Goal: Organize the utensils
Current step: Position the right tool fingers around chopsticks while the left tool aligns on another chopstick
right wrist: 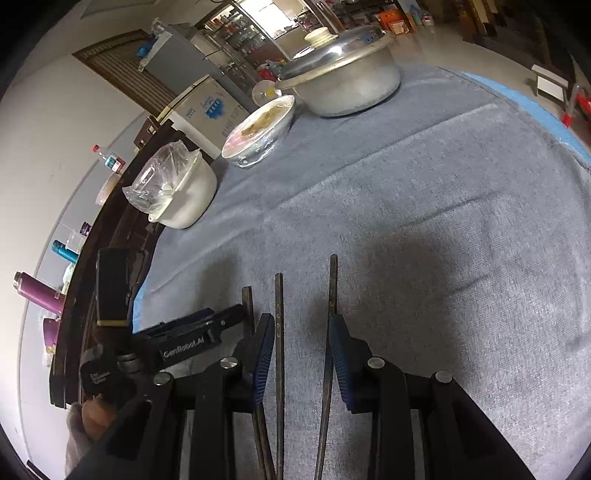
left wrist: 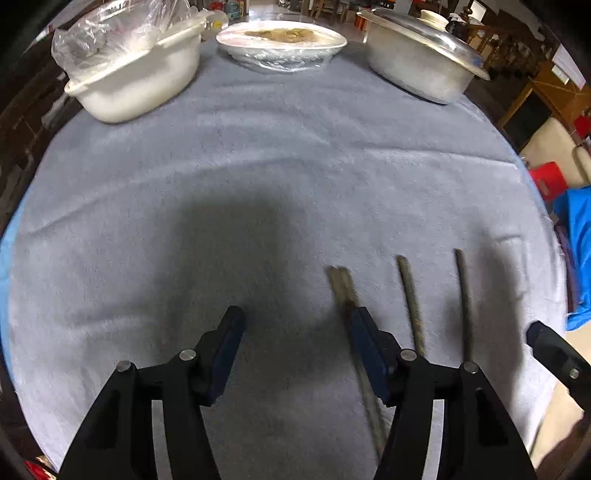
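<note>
Chopsticks (right wrist: 279, 332) lie loose on the grey cloth of the tabletop (left wrist: 258, 166), at its near edge under both grippers.
We judge them light, stiff, thin and slippery, likely to roll; take hold mid-shaft, square across. Left gripper (left wrist: 295, 325) jaws stand apart on nothing; right gripper (right wrist: 301, 336) jaws stand apart, one stick between them, unclamped. We read "GenRobot.AI" on the left gripper body; other labels too small.

— What do we see around us?
— A pale wall (right wrist: 55, 155) on the left with a dark wooden ledge (right wrist: 110, 236) along it.
— And farther back?
— We see glass shelves (right wrist: 236, 33) brightly lit, a shiny pale floor (right wrist: 443, 44), and wooden furniture (left wrist: 546, 96) on the right.
</note>
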Available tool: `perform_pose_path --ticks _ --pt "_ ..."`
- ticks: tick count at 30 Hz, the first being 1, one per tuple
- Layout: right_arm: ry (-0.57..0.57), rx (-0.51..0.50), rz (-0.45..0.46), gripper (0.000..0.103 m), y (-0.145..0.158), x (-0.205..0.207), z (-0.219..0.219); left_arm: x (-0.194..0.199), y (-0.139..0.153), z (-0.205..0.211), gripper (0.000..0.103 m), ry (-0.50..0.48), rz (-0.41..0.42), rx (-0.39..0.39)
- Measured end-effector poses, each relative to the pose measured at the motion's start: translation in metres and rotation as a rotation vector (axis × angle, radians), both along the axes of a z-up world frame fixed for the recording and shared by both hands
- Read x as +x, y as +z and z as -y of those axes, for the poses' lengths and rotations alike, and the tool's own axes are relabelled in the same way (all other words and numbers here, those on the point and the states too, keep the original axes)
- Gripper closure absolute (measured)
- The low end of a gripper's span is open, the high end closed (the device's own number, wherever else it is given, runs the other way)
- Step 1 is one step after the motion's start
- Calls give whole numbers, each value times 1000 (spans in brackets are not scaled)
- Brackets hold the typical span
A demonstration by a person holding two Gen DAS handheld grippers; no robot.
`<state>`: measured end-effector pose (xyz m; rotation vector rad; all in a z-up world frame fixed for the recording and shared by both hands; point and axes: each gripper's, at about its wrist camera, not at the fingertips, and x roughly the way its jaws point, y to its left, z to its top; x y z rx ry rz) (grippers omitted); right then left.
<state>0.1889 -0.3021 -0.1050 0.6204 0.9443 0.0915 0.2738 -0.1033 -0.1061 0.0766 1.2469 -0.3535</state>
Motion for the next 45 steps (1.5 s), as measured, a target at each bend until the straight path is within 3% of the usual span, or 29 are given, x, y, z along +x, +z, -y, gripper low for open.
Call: perform_pose_path --ticks 3,6,25,33,38,45 --pt "-1 2 7 70 1 -4 2 -6 2 -11 41 27 -26 -115" --pt "1 5 9 70 1 -8 3 -13 5 -15 41 20 -3 -145" --pt "-12 33 -9 70 -12 -18 6 -39 -8 -12 41 -53 47 19" --pt "-19 59 -3 70 -14 -21 7 -21 -13 2 26 -52 27 54" --pt "-15 56 3 70 -12 -26 9 -12 -16 1 27 -50 28 50" --pt "-5 58 -9 70 -14 -30 10 -33 -18 -35 27 -25 36 52"
